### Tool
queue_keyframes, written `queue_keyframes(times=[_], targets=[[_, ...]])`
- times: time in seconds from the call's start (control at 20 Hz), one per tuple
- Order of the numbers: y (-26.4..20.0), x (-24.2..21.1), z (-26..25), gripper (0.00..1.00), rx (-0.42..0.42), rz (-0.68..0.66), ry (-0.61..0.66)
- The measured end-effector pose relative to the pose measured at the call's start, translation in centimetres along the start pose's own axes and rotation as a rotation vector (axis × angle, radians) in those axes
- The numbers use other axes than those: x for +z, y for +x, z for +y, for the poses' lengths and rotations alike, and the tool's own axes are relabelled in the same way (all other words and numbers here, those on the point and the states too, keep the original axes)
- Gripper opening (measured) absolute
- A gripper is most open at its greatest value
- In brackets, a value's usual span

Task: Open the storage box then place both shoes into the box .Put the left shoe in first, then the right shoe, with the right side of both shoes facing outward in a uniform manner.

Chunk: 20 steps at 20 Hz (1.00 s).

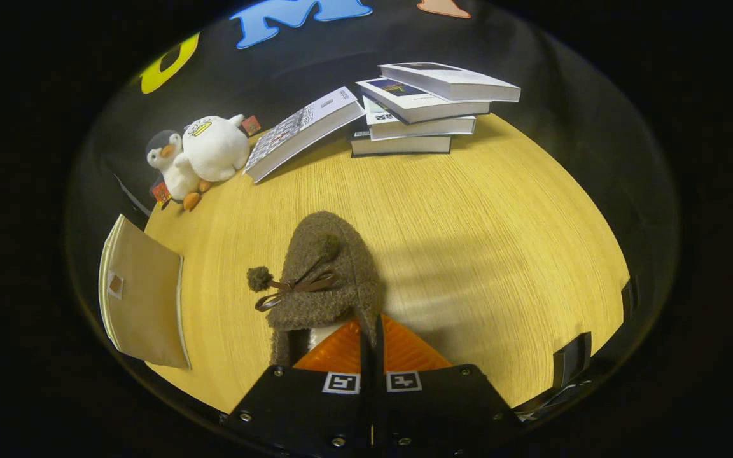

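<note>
A brown fuzzy shoe (331, 267) with a ribbon bow and two pom-poms points away from me, toe toward the books. My gripper (369, 323) is shut on the rim of its opening, at the shoe's right rear. The orange fingers (404, 350) meet there with only a thin dark line between them. The shoe's white lining shows just left of the fingers. A soft shadow lies on the table to the shoe's right, so the shoe seems lifted. The tan storage box (144, 296) is off to the left at the table's edge. I see one flat panel of it with a small tab.
The wooden table (500, 242) stretches ahead and to the right. At its far side stands a stack of books (417, 111), with another book (303, 130) leaning to its left. Two plush penguins (198, 156) sit at the far left corner.
</note>
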<state>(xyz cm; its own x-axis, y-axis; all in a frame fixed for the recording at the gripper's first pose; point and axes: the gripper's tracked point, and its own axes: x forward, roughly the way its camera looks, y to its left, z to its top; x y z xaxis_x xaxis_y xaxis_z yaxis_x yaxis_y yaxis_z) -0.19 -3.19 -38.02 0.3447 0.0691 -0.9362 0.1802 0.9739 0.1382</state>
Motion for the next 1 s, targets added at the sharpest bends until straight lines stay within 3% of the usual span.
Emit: queue_keyframes(times=[0.65, 1.0], targets=[[-6.7, 4.5, 11.5, 0.01, 0.125, -0.068, 0.03], [-9.4, 5.4, 20.0, 0.01, 0.226, -0.093, 0.022]])
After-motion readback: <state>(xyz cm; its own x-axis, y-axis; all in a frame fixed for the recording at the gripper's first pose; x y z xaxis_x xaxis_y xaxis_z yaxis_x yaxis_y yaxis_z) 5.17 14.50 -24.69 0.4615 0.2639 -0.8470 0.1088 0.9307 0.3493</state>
